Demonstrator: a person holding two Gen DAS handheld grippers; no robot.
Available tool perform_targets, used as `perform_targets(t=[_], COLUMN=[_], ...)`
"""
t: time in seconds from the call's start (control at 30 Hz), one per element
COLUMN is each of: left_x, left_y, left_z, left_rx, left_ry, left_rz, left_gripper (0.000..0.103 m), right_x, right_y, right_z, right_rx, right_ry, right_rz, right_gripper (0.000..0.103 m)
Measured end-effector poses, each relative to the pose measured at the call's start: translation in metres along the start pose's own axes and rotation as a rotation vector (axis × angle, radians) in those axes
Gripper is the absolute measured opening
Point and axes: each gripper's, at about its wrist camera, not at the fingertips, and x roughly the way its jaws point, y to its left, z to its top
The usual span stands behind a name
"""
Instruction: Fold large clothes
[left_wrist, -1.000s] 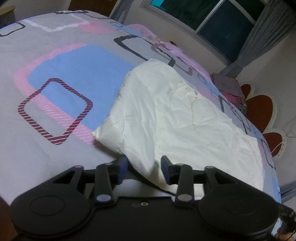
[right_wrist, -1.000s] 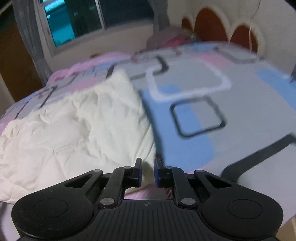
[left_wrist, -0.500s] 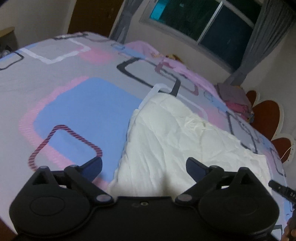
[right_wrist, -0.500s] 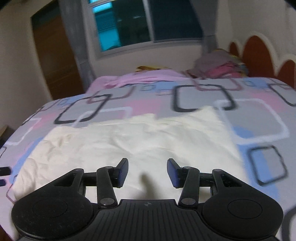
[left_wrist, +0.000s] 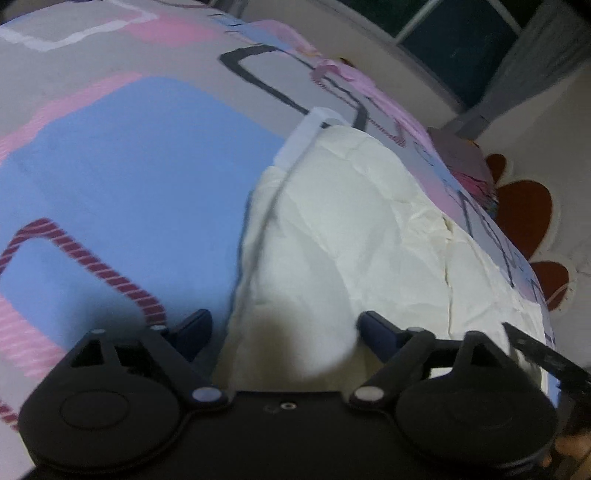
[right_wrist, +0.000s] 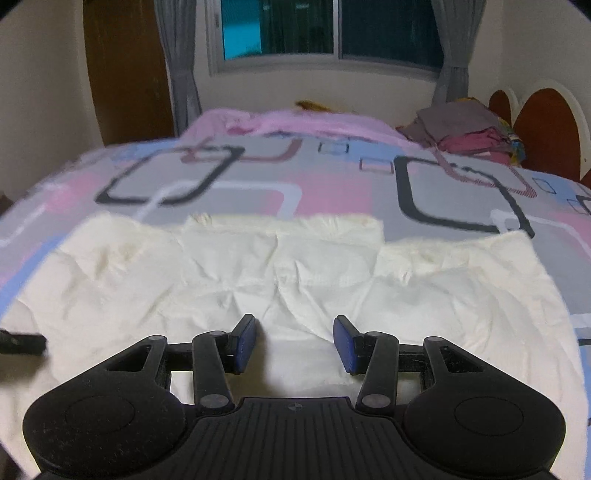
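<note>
A cream padded garment (left_wrist: 351, 240) lies folded and wrinkled on the patterned bed cover (left_wrist: 129, 166). My left gripper (left_wrist: 284, 321) hovers over the garment's near left edge. Its jaws stand wide and are closing, with fabric below them but nothing pressed between the pads. In the right wrist view the same garment (right_wrist: 295, 266) spreads across the whole width. My right gripper (right_wrist: 293, 325) sits low over its near middle, jaws apart and still opening, holding nothing.
A pile of folded clothes (right_wrist: 465, 129) sits at the far right of the bed by the red scalloped headboard (right_wrist: 543, 122). Behind the bed are a window (right_wrist: 325, 26), grey curtains and a brown door (right_wrist: 125, 74). The bed cover (right_wrist: 332, 184) stretches beyond the garment.
Both grippers have let go of the garment and opened. The left has slid along the garment's left edge. The right has swung from the corner to face the garment squarely, and it now lies flat.
</note>
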Motion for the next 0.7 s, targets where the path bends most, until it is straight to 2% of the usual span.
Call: perform_targets(t=[0.03, 0.13, 0.27, 0.37, 0.53, 0.7], left_x=[0.000, 0.002, -0.002, -0.010, -0.028, -0.052], left_y=[0.000, 0.002, 0.003, -0.004, -0.022, -0.061], left_z=[-0.001, -0.001, -0.001, 0.002, 0.007, 0.009], left_rx=[-0.005, -0.046, -0.094, -0.096, -0.065, 0.032], left_ry=[0.002, 0.025, 0.031, 0.016, -0.024, -0.089], left_rz=[-0.020, -0.078, -0.130, -0.157, -0.192, -0.230], left_gripper=[0.070, 0.049, 0.027, 0.020, 0.018, 0.018], right_x=[0.004, 0.015, 0.027, 0.033, 0.038, 0.038], right_y=[0.001, 0.006, 0.010, 0.010, 0.012, 0.010], right_z=[-0.003, -0.011, -0.022, -0.028, -0.033, -0.034], right_rx=[-0.012, -0.056, -0.102, -0.105, -0.107, -0.103], right_ry=[0.001, 0.011, 0.024, 0.025, 0.012, 0.004], right_rz=[-0.009, -0.033, -0.042, -0.051, -0.060, -0.051], right_gripper=[0.051, 0.052, 0.052, 0.051, 0.051, 0.051])
